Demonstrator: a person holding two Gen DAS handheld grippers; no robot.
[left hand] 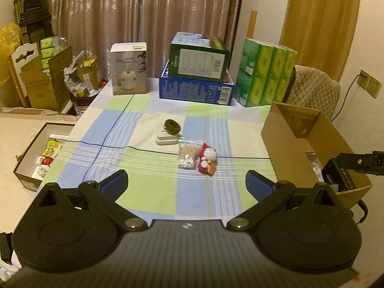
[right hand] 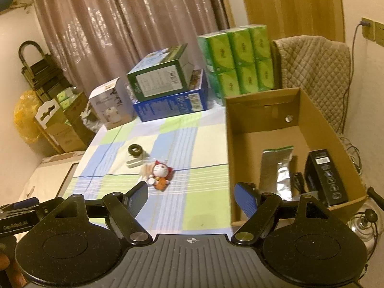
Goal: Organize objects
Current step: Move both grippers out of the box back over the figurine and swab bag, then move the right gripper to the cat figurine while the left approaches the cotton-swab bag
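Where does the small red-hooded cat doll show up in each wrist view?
Left wrist: red-hooded doll lies centre-right on the checked cloth, beside a bag of cotton swabs.
Right wrist: doll left of centre.
Shared landmark: open cardboard box, on its right in both.

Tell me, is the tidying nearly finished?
Partly. The cardboard box already holds a silver pouch and a black device. Both grippers are open, holding nothing. The doll, cotton swab bag and white case remain.
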